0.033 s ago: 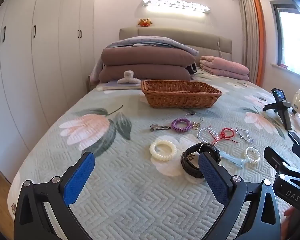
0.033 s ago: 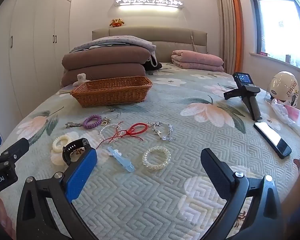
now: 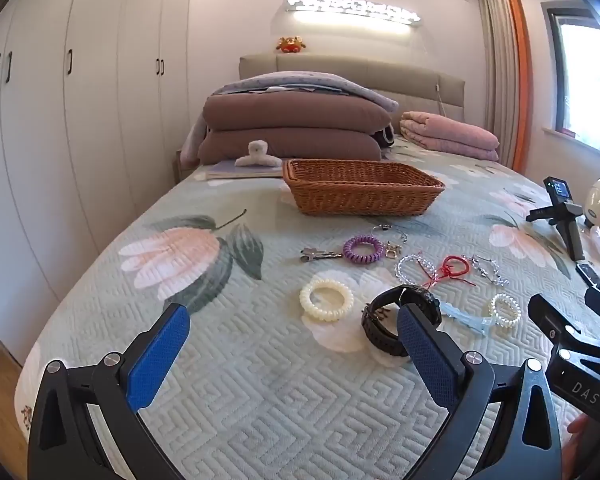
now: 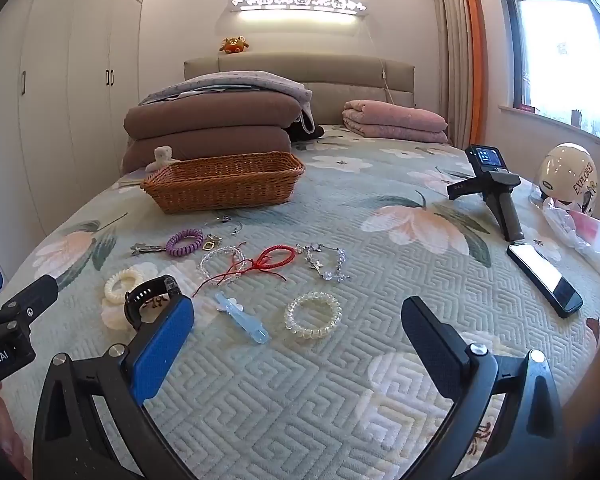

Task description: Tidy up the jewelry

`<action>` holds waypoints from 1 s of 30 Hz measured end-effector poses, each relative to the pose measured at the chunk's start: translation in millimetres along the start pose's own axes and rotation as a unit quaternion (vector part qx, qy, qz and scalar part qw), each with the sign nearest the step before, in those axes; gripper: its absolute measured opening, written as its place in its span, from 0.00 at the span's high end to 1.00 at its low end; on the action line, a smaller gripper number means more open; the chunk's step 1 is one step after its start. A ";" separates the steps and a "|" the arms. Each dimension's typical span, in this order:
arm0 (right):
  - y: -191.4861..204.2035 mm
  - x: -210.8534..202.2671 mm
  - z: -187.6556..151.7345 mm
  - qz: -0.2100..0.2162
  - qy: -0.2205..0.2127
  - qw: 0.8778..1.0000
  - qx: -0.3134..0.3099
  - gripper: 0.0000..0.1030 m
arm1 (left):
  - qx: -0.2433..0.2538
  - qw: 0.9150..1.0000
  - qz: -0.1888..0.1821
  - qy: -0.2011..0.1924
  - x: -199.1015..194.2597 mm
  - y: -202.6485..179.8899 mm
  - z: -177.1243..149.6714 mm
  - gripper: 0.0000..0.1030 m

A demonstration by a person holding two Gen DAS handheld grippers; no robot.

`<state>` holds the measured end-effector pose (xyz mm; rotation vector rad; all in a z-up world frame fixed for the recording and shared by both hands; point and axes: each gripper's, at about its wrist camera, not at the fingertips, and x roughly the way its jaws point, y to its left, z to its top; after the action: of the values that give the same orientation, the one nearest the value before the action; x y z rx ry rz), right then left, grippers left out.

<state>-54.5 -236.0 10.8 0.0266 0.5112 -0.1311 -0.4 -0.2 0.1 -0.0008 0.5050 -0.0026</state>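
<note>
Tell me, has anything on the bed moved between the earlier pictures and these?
Nothing visibly changed. Both tongs, left and right, hang open over the bedspread with nothing between them; the bracelets, hair ties and black watch lie in front of the wicker basket.

hand-held gripper (image 3: 292, 336) | black frame | blue pads (textured) | silver screws | "DAS" marking

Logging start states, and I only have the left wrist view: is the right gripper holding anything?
Observer: No. The right gripper is wide open, with nothing between its fingers. The clear coil hair tie lies untouched just ahead.
Reviewer: And the dark object cut off at my right edge?
Observer: A phone, lying flat and screen up on the bedspread, apart from the jewelry.
</note>
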 end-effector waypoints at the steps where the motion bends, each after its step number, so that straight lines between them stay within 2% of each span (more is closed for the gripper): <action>1: -0.3 -0.4 -0.3 -0.001 0.000 1.000 0.000 0.00 | 0.000 1.000 0.000 -0.002 -0.5 -0.4 -0.3 0.00; 5: -0.2 -1.2 -1.9 0.000 0.001 1.000 0.001 0.00 | -0.003 1.000 0.001 -0.007 -3.8 -2.5 -6.8 0.00; 8: 2.0 -2.2 -3.3 0.000 -0.001 1.000 0.002 0.00 | -0.002 1.000 -0.013 -0.003 -0.3 1.3 -7.3 0.01; 10: 8.2 -5.5 -4.1 0.006 -0.003 1.000 -0.004 0.00 | 0.007 1.000 -0.027 -0.011 -0.4 0.7 -6.7 0.07; 14: 6.9 -1.6 -5.8 0.000 0.003 1.000 -0.010 0.00 | 0.005 0.997 -0.075 -0.022 0.4 2.6 -11.6 0.07; 15: 5.5 -1.2 -6.5 -0.001 0.005 1.000 -0.010 0.00 | 0.002 0.997 -0.077 -0.027 -0.5 3.0 -12.6 0.07; 22: -6.6 -4.2 -5.0 -0.002 -0.001 1.000 0.002 0.00 | 0.017 0.999 -0.037 -0.034 1.6 -2.3 -12.9 0.07; 26: -5.9 -5.4 -6.1 -0.003 -0.003 1.000 0.000 0.00 | 0.013 1.000 -0.022 -0.013 6.0 2.2 -13.1 0.07; 30: -3.4 -6.2 -6.5 0.000 -0.003 1.000 -0.009 0.00 | 0.001 0.999 -0.033 -0.001 8.1 7.2 -13.9 0.07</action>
<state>-63.5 -238.3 8.2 0.0086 0.5071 -0.1256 0.0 7.0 -16.0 -0.0146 0.5035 -0.0676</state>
